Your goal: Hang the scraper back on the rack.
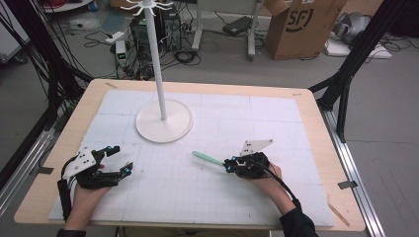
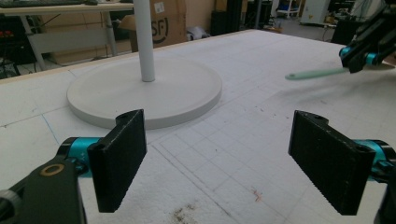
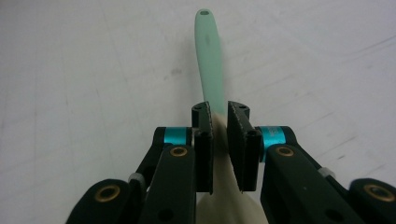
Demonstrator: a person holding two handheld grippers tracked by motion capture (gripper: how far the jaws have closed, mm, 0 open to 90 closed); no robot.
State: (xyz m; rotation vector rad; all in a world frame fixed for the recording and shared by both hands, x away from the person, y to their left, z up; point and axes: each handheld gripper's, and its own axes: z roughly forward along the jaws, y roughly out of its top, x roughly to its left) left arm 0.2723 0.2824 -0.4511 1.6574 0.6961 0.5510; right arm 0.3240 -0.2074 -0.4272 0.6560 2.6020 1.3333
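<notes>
A utensil with a mint-green handle and a cream head lies low over the white mat, handle pointing toward the stand. My right gripper is shut on it where handle meets head; in the right gripper view the pads press both sides of the utensil, its cream head running back under the jaws. My left gripper rests at the mat's front left, open with nothing between its jaws. In the left gripper view, the utensil and right gripper show far right.
A white stand with a round base and a tall pole with hooks on top rises at the mat's back centre. The wooden table edge borders the mat. A cardboard box, cables and black frame posts stand beyond.
</notes>
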